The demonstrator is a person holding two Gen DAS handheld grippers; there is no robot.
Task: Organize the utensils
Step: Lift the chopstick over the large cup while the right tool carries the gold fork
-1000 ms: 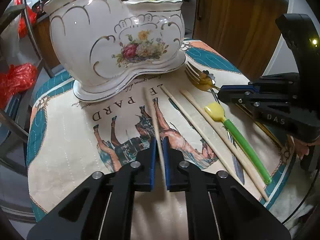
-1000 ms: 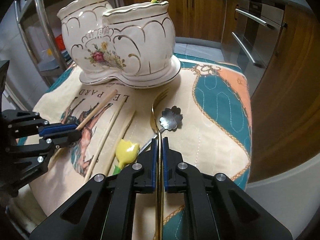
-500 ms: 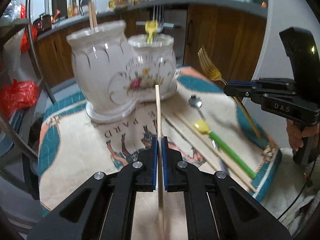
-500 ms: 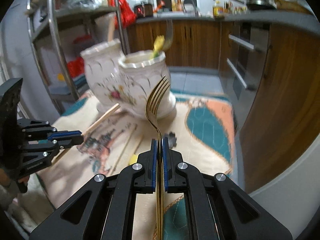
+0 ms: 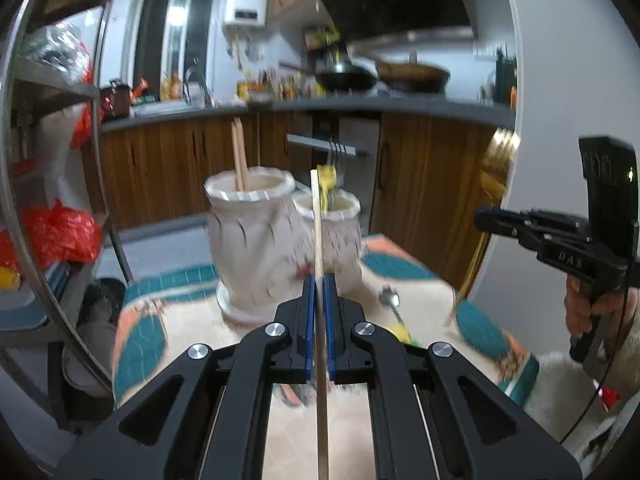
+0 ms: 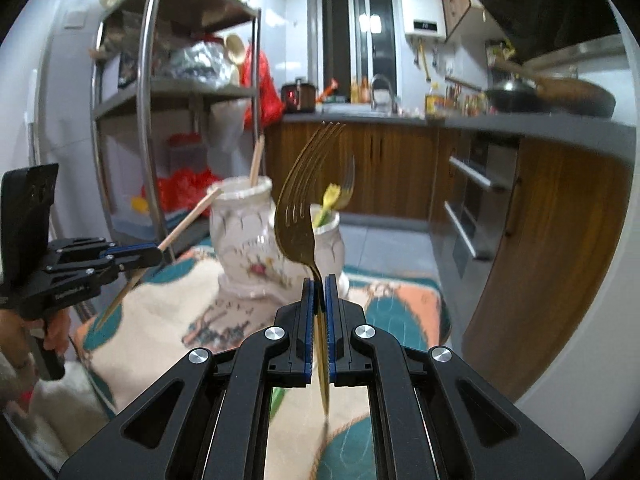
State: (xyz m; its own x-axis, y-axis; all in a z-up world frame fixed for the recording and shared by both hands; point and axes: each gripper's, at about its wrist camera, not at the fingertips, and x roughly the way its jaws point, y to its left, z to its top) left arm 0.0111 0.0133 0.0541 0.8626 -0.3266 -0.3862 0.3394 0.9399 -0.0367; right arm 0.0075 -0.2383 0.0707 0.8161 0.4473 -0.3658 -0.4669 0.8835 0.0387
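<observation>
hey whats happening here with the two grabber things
A person is sorting utensils on a cloth-covered table with a handheld gripper in each hand. The left gripper has its jaws shut on a wooden chopstick; the right gripper is shut on a gold fork. Both are held in the air in front of the white two-part ceramic holder, which already contains chopsticks and a fork.

Pale bare wood, matt, on the chopstick (image 5: 318,216). Polished gold-toned metal, glossy, on the fork (image 6: 298,216). Glazed white ceramic with a soft sheen on the holder (image 5: 256,248). Printed woven cloth, matt, on the mat (image 6: 400,300). Black matt plastic with bright metal screws on the left gripper (image 5: 319,292) and right gripper (image 6: 319,292); blue ribbed pads inside the jaws. Dark varnished wood on the cabinets (image 6: 552,216) at 3 o'clock.
</observation>
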